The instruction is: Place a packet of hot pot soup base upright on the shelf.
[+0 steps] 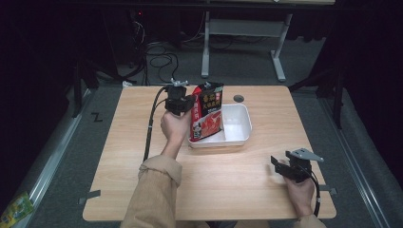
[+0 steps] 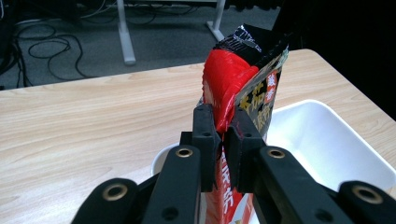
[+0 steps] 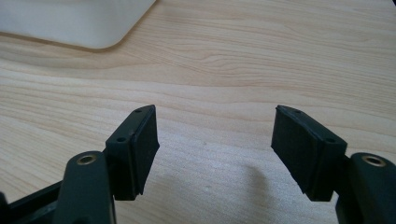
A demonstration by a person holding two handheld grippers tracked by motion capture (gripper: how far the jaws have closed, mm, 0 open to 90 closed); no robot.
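Left hand-held gripper (image 2: 222, 140) pinches red pouch (image 2: 243, 88) over white tray (image 2: 327, 140).

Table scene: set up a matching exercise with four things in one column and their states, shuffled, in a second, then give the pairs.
Things
1. left gripper
2. right gripper
3. snack bag
4. white tray

States
A. jaws apart, nothing between them, over bare wood
B. sits on the table, the bag's lower end inside it
C. jaws shut on the bag's edge
D. red and black, held upright

Pairs: 1-C, 2-A, 3-D, 4-B
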